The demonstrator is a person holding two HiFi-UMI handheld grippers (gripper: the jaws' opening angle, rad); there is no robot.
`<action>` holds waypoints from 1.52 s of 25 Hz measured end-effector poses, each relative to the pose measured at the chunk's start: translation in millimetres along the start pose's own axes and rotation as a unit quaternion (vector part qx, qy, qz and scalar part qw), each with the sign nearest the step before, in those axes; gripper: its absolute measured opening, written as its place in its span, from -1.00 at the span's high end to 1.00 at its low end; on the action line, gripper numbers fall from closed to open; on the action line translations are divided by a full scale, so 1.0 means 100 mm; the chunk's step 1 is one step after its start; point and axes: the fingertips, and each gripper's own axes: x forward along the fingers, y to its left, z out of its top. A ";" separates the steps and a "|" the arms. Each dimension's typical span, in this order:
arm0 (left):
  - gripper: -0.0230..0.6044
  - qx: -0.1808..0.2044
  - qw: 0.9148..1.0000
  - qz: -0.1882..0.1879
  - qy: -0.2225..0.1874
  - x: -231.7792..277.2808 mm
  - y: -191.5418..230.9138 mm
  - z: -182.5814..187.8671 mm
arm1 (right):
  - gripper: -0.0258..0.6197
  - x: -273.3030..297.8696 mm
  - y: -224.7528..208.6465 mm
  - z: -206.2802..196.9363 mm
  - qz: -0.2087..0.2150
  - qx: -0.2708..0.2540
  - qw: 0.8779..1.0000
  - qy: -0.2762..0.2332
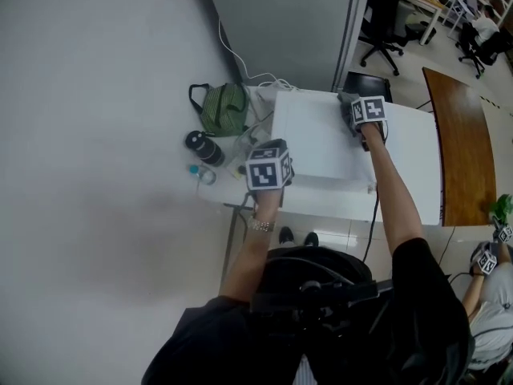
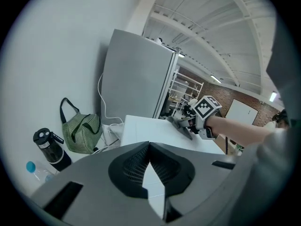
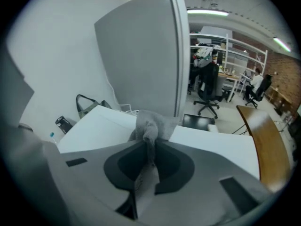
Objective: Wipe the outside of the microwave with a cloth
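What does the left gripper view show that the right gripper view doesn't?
Left gripper view only: the right gripper and forearm over the microwave, plus the left gripper, jaws shut and empty. Right gripper view only: the grey cloth clamped between its jaws, an office chair and a brown table. Both: the white microwave top, the green striped bag, the black bottle and the grey cabinet behind.

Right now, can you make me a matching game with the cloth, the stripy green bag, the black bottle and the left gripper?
Things:
1. cloth
2. green striped bag
3. black bottle
4. left gripper

Places or states:
A. shut, with nothing in it
B. pinched in the right gripper
C. standing upright, nearer the person than the bag
D. beside the back left corner of the white microwave

Pairs: 1-B, 2-D, 3-C, 4-A
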 end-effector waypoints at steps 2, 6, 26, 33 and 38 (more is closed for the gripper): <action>0.95 0.004 1.000 -0.010 0.001 0.04 -0.07 0.00 | 0.81 -0.12 -0.39 -0.10 -0.018 0.018 1.000 -0.003; 0.95 0.004 1.000 -0.015 -0.002 0.04 -0.10 0.02 | 0.81 -0.31 -0.88 -0.26 -0.014 0.051 0.999 0.005; 0.95 -0.014 0.999 0.040 -0.021 -0.37 0.28 0.01 | 0.80 -0.02 2.58 0.20 0.225 -0.066 0.972 0.002; 0.95 -0.020 0.999 0.043 -0.011 -0.35 0.33 -0.13 | 0.80 0.26 2.58 -0.09 0.193 -0.111 0.974 0.046; 0.95 -0.016 0.999 0.029 -0.007 -0.20 0.20 -0.08 | 0.80 0.16 1.85 -0.07 0.131 -0.116 0.984 0.041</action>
